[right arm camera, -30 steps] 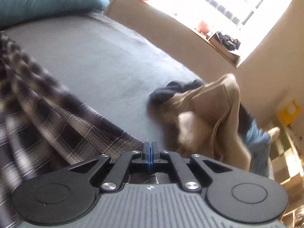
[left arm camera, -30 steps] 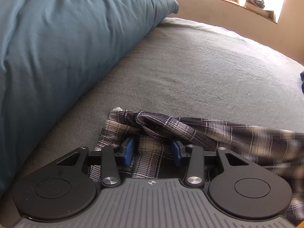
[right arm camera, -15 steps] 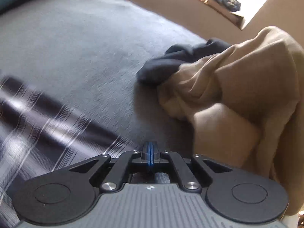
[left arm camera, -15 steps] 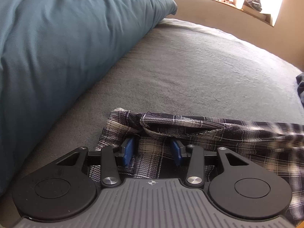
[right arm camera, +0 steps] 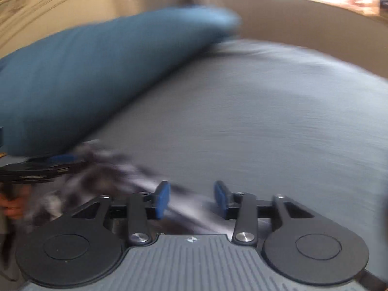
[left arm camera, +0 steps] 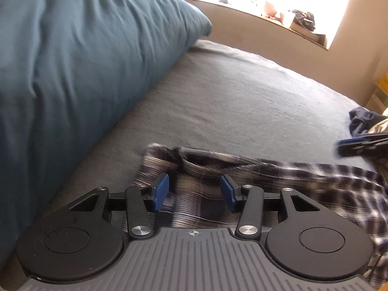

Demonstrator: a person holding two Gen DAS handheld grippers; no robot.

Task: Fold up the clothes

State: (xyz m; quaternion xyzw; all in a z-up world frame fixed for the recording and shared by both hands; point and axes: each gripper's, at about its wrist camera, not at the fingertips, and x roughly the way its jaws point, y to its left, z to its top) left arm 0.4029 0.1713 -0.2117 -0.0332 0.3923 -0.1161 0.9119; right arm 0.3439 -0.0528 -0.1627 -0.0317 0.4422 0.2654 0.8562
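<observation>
Left wrist view: plaid shirt (left arm camera: 278, 181) spread flat on the grey bed (left arm camera: 242, 97), both tools spread wide, neither gripping.
Left tool (left arm camera: 194, 191) sits low over the shirt's left end, cloth between its blue pads (left arm camera: 161, 190) but not pinched. Right tool (right arm camera: 191, 197) gapes over the shirt's edge (right arm camera: 116, 169); that view is heavily motion-blurred. Teal pillow (left arm camera: 72, 72) lies along the bed's left side. Dark garment (left arm camera: 361, 121) bunched at the far right, near the right tool's tip.
</observation>
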